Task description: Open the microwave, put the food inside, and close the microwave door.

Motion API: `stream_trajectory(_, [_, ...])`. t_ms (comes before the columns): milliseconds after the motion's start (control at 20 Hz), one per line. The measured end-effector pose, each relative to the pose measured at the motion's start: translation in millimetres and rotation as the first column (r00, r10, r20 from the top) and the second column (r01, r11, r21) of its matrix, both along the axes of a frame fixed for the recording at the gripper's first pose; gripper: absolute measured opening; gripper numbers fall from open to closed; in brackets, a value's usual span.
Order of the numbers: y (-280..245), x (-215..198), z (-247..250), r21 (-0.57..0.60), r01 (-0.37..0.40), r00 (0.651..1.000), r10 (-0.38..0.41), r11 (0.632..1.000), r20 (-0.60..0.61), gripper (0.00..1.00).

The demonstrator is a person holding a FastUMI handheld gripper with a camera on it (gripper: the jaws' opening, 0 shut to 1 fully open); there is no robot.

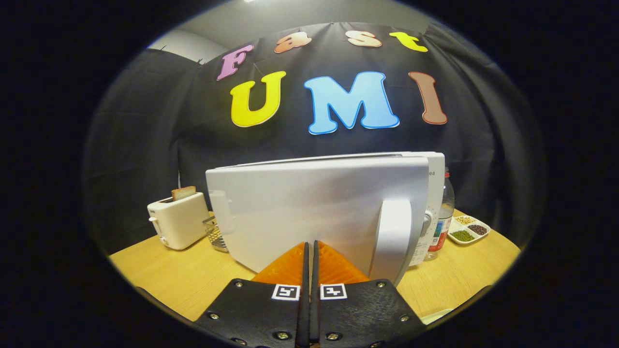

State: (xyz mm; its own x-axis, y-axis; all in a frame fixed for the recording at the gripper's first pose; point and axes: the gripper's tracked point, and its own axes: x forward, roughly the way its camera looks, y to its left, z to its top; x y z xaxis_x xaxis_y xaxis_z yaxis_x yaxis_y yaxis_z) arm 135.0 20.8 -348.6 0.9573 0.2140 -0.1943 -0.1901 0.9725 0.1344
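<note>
My gripper [309, 246]: fingers pressed together, holding nothing, tips at the door [309, 212] of the microwave [435, 166], just beside its handle [394, 237]; door looks swung partway; risk: tips skid off the smooth face, or the push shifts the whole microwave toward the bottle [442, 217] behind; food location unclear.

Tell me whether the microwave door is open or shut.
Nearly shut: the microwave door is angled slightly off the microwave, a gap showing along its top. The closed fingers press its front.
</note>
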Motion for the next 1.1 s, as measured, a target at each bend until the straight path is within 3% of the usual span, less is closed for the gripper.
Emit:
stream_trajectory(350, [-18, 53, -10, -0.031, 0.091, 0.996, -0.091, 0.995, 0.006, 0.01])
stream_trajectory(550, [-17, 59, -9, -0.079, 0.134, 0.99, -0.13, 0.988, 0.047, 0.03])
stream_trajectory(600, [-15, 64, -19, -0.098, 0.117, 0.993, -0.118, 0.988, -0.006, 0.04])
stream_trajectory(750, [-15, 58, -14, -0.068, 0.14, 0.99, -0.141, 0.988, 0.001, 0.09])
stream_trajectory(900, [-6, 49, -22, -0.031, 0.086, 0.991, -0.088, 0.996, -0.104, 0.09])
stream_trajectory(1100, [-5, 5, 16, -0.054, 0.058, 0.997, -0.06, 0.997, -0.048, 0.09])
